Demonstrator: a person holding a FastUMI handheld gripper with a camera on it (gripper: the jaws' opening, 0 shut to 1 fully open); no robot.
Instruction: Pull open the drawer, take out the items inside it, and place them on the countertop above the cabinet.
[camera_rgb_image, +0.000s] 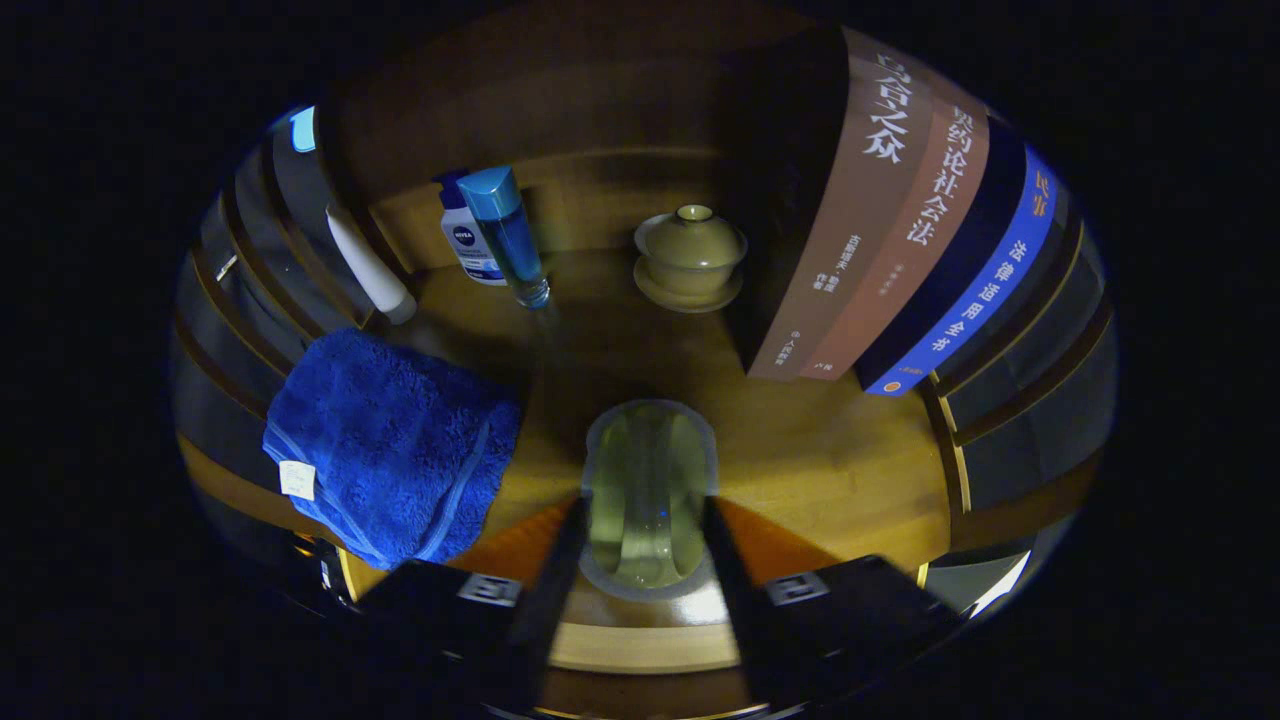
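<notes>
My gripper (647, 510) is shut on a clear, greenish glass cup (648, 450), with one finger pressing on each side. The cup hangs just above the front part of the wooden countertop (830, 470). On the countertop, beside the left finger, lies a folded blue towel (390, 445). Well beyond the fingers a blue-capped clear bottle (508, 235) stands upright. A white bottle with a blue label (465, 243) is right behind it. An olive lidded tea bowl on a saucer (690, 255) sits to their right.
A row of upright books (900, 250) stands at the right of the countertop, beyond the right finger. A white cylinder (372, 265) leans at the far left by the slatted wall. Bare wood stretches between the towel and the books.
</notes>
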